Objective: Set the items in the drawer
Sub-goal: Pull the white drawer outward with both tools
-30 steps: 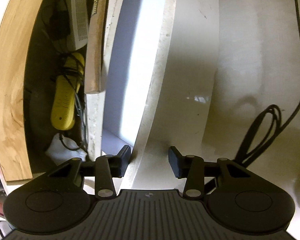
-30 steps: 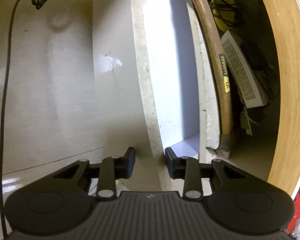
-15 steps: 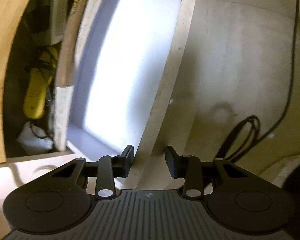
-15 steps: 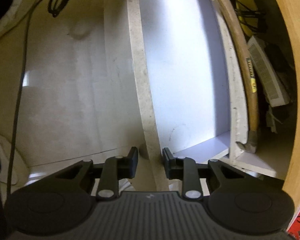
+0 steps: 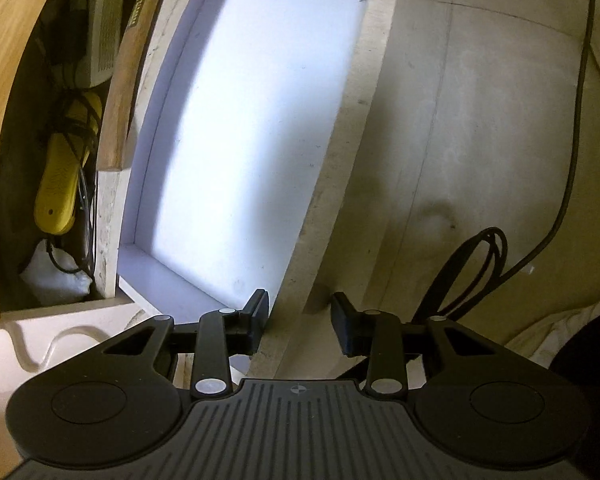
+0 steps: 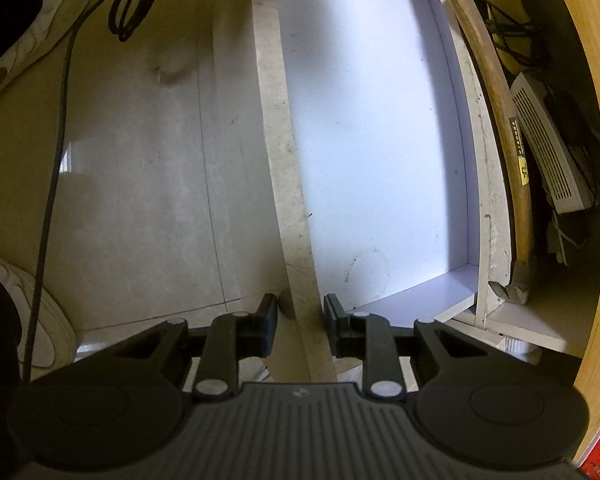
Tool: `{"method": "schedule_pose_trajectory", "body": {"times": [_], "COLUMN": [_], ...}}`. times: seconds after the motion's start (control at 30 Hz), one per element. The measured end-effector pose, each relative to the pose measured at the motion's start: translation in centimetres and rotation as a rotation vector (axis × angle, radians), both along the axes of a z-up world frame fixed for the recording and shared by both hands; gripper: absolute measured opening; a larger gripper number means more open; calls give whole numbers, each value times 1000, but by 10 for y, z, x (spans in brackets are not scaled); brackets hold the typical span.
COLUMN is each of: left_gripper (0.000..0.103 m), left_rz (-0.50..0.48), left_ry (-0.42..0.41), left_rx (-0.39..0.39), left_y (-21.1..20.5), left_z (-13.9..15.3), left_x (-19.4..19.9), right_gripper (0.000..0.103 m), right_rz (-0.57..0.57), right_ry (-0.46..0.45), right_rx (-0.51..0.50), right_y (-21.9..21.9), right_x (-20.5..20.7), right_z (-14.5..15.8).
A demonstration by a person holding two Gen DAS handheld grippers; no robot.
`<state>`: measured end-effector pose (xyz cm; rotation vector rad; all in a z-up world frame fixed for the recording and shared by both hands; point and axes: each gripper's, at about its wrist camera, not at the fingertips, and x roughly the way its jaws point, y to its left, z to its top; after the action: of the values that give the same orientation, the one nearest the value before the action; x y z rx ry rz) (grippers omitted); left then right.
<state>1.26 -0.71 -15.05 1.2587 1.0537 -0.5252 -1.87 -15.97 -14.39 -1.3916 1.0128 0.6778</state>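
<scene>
Pulled further out than before, the empty white-lined drawer [image 5: 236,128] has its pale front panel [image 6: 288,184] straddled by the spread left tool [image 5: 299,312] and right tool [image 6: 300,314], unclamped; loading items comes next.

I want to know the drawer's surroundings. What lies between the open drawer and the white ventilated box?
In the right wrist view, a wooden-handled hammer lies along the drawer's back panel, between it and the white box.
</scene>
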Motion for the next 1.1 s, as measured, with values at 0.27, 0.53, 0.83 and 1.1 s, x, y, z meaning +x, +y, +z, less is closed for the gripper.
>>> {"method": "schedule_pose_trajectory", "body": {"times": [0.27, 0.53, 0.83, 1.1], "left_gripper": [86, 86, 86, 86], "left_rz": [33, 148, 395, 764], "left_ry": [-16, -7, -17, -45], "left_rx": [-37, -48, -226, -409], "left_y": [-2, -2, -5, 6], "left_z": [5, 9, 38, 52], "left_x": [-2, 3, 13, 17], "right_gripper": [103, 102, 102, 102], "right_rz": [-85, -263, -550, -939], "right_ry": [-53, -18, 66, 53], "right_rx": [109, 202, 399, 578], "right_y": [1, 4, 9, -10], "right_x": [5, 21, 32, 50], "right_z": [9, 19, 39, 53]}}
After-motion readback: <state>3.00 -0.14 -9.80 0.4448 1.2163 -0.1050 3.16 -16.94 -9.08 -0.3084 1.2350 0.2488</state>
